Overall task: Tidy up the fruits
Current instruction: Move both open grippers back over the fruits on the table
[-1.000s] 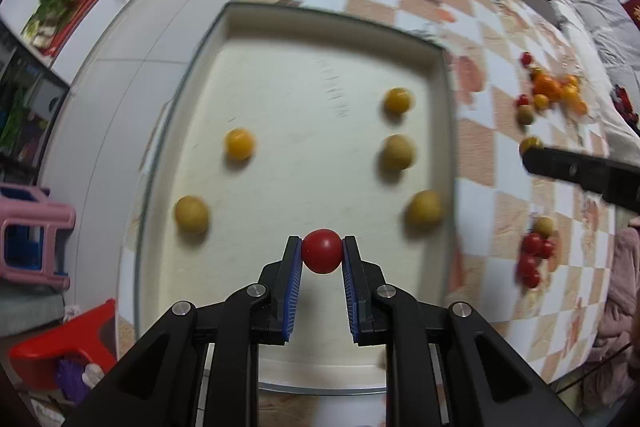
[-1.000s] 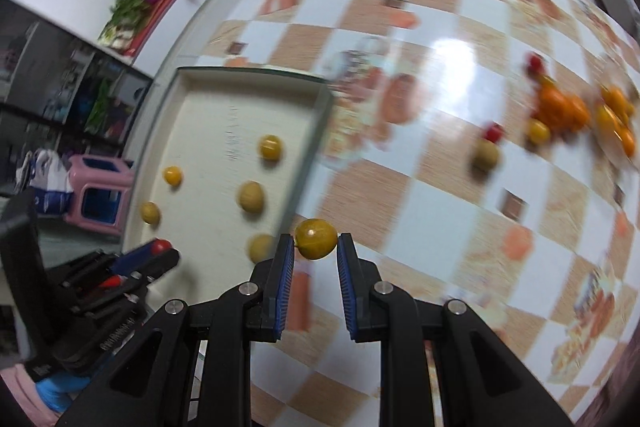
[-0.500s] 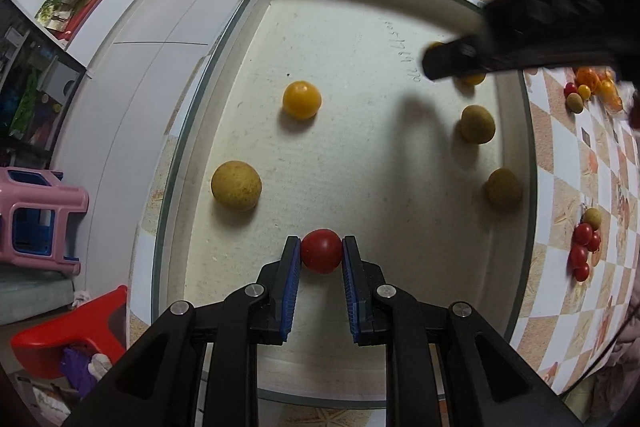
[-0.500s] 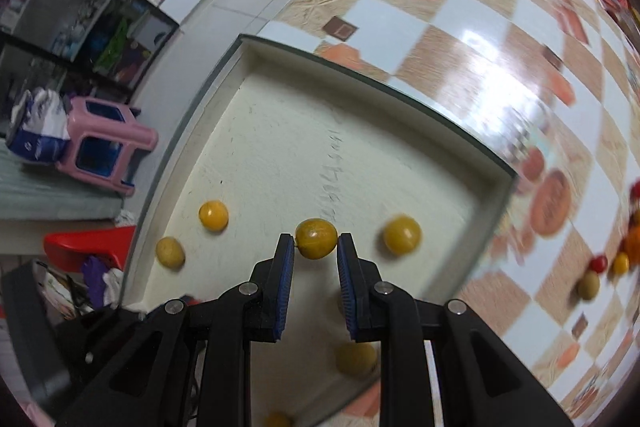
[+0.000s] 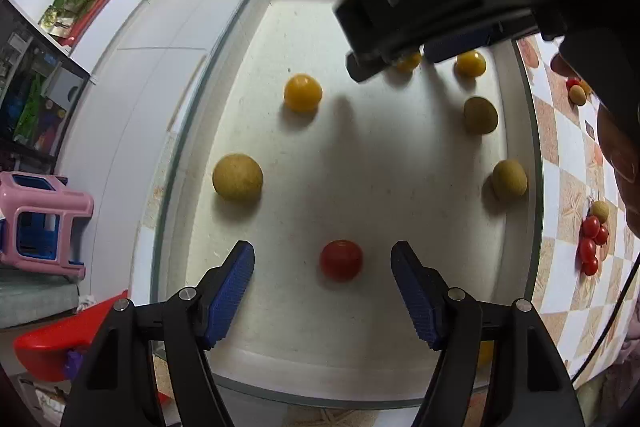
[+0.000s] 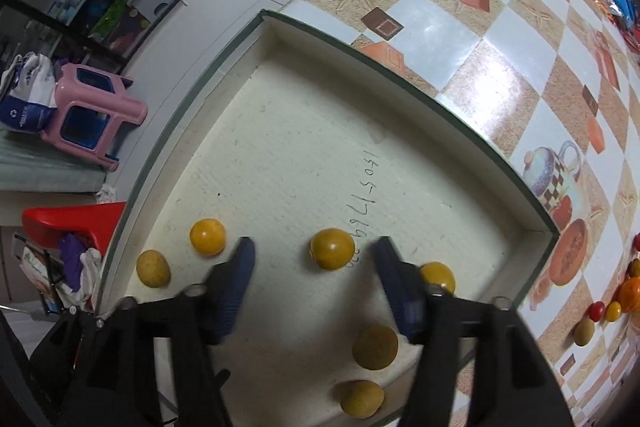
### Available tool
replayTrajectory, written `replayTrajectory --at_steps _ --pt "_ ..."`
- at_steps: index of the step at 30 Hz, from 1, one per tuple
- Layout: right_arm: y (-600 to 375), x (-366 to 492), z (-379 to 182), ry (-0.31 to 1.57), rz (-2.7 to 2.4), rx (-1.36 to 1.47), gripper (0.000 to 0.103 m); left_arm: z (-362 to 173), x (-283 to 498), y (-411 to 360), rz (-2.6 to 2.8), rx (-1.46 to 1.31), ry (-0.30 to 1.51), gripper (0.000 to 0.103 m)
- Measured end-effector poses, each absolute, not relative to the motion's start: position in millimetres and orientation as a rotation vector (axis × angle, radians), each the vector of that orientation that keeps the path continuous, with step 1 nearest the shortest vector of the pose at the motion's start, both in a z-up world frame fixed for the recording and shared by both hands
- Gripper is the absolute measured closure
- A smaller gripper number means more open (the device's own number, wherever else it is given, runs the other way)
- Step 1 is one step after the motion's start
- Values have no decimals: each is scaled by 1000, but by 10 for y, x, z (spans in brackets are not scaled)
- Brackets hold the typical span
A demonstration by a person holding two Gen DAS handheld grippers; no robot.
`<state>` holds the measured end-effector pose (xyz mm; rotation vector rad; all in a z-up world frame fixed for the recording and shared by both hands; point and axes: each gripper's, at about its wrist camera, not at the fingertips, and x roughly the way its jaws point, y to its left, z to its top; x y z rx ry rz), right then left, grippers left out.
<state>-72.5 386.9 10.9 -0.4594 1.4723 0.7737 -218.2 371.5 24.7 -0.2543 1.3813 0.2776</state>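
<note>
As both jaws open, red tomato (image 5: 341, 260), yellow fruit (image 6: 332, 249) lie between, untouched.

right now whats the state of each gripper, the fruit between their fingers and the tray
left gripper: jaws opening, pads off fruit
red tomato: released, resting in tray
right gripper: jaws opening
yellow fruit: free between pads, in tray
tray: holds eight fruits

Bright, even indoor light fills the white tray (image 5: 400, 155), each fruit casting a soft shadow on its floor. Glare glints off the glossy checked tablecloth (image 6: 496, 95) beyond the tray's far wall. The right gripper (image 6: 314, 259) shows motion blur. Fisheye distortion bends the tray's rim; the corners go black.
</note>
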Motion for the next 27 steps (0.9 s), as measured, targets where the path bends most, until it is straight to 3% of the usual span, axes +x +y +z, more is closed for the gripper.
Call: replayTrajectory --at_steps 2,4,6,10,27 --pt "3880 -697 92 1487 775 -436 32 246 -2194 3703 278 -243 1386 31" --pt "3871 -662 130 1499 785 -385 17 249 -2199 3702 278 -233 1389 31" --pt "3839 -622 216 1488 792 -336 15 259 -2203 3706 282 -226 1394 31" --pt "3722 -591 406 1450 787 -285 1 314 -2210 3714 280 -215 1398 31" --pt "2091 -319 798 1383 485 -64 0 763 -1790 3146 139 -102 1346 31"
